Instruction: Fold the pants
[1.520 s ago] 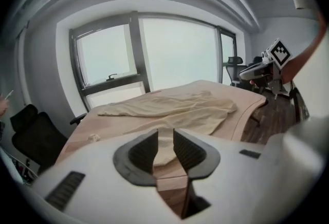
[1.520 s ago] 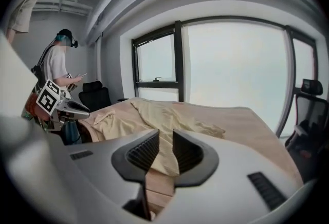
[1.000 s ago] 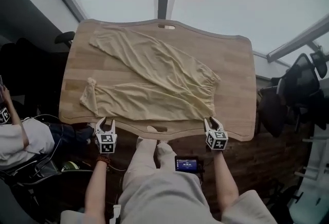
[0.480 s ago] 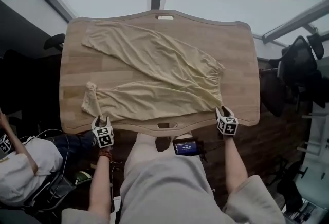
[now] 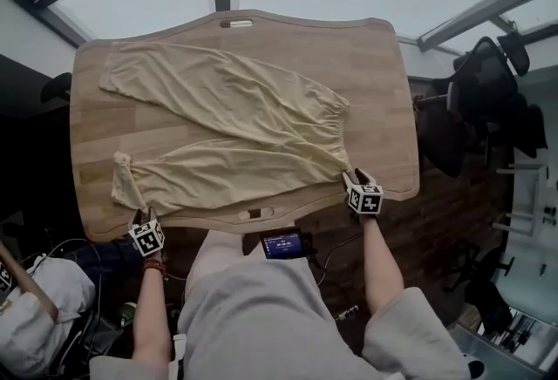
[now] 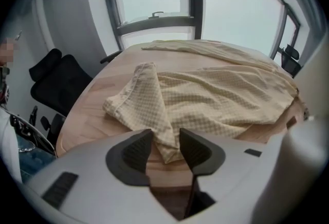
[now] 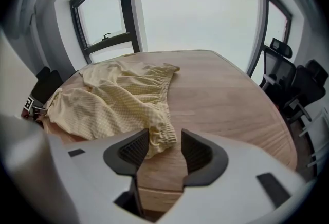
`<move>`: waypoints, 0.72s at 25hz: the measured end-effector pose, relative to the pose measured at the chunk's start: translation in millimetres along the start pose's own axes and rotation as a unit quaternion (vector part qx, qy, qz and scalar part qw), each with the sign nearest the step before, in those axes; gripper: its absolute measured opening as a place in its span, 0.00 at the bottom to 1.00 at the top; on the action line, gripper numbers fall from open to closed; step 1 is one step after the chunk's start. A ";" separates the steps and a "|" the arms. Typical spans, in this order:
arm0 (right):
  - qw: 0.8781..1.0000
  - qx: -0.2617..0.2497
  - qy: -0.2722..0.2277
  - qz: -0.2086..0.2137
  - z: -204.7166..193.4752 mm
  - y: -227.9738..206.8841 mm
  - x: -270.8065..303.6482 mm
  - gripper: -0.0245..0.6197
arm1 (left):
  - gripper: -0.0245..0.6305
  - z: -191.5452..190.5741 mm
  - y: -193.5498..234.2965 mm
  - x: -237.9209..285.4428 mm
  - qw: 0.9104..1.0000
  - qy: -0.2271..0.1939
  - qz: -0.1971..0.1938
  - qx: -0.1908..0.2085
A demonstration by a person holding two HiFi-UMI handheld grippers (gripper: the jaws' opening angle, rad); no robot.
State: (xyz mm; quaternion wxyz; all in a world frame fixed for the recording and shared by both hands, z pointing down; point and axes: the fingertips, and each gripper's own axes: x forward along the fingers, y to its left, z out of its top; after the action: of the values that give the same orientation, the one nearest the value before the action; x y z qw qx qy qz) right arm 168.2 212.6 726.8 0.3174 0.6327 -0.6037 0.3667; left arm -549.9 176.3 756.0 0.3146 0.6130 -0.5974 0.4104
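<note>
Left gripper (image 6: 165,142) and right gripper (image 7: 164,142) fingers wide apart, pants (image 5: 227,121) edge loose between each

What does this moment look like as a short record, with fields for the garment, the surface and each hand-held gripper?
garment: pale yellow pants, unfolded, legs splayed toward the left
surface: wooden table
left hand-held gripper: jaws apart, bunched near-leg cuff between them, not clamped
right hand-held gripper: jaws apart, near waistband corner between them, not clamped
fold progress: none visible
</note>
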 end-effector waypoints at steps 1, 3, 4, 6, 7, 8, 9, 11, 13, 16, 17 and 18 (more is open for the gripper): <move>1.000 0.001 0.002 0.006 1.4 -0.6 3.1 0.35 | 0.30 1.9 -0.7 0.8 1.000 0.000 0.000 0.002; 1.000 0.004 0.011 0.025 1.8 2.6 10.0 0.35 | 0.29 5.9 -1.0 2.4 1.000 0.003 -0.002 -0.005; 0.999 0.003 0.018 0.033 0.4 5.3 13.2 0.34 | 0.28 7.6 -1.8 3.8 1.000 0.004 -0.004 -0.007; 0.999 -0.009 0.031 0.034 -3.3 8.8 16.7 0.27 | 0.24 8.4 -3.0 5.9 1.000 0.012 -0.006 0.003; 0.999 -0.017 0.034 0.030 -3.2 9.4 16.4 0.20 | 0.20 8.0 -3.1 5.8 1.000 0.017 -0.003 0.013; 0.999 -0.020 0.033 0.028 -1.6 9.2 14.4 0.18 | 0.11 8.1 -3.3 4.6 1.000 0.020 0.000 0.021; 0.999 -0.015 0.029 0.028 0.3 8.4 10.8 0.17 | 0.08 9.5 -3.5 2.0 0.999 0.020 0.001 0.026; 0.999 0.008 0.020 0.038 0.0 6.5 -0.2 0.16 | 0.08 14.4 -2.0 -7.3 0.999 0.012 -0.002 0.030; 0.998 0.021 0.015 0.055 -6.4 5.0 -14.8 0.16 | 0.07 19.4 1.2 -19.9 0.999 0.000 -0.002 0.038; 0.998 0.016 0.013 0.067 -20.9 -3.3 -36.4 0.16 | 0.07 24.2 4.2 -37.8 0.998 -0.018 0.003 0.067; 0.997 0.019 0.013 0.067 -26.1 -8.2 -42.1 0.16 | 0.07 23.5 5.8 -43.9 0.997 -0.023 0.006 0.073; 0.997 0.026 0.013 0.067 -30.7 -13.2 -47.1 0.16 | 0.07 22.6 7.8 -49.9 0.997 -0.028 0.009 0.074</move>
State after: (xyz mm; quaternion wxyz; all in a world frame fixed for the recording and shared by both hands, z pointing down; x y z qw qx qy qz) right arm 178.8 264.4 703.7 0.2835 0.5942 -0.6304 0.4113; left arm -552.2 179.5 700.8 0.2476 0.6403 -0.5795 0.4392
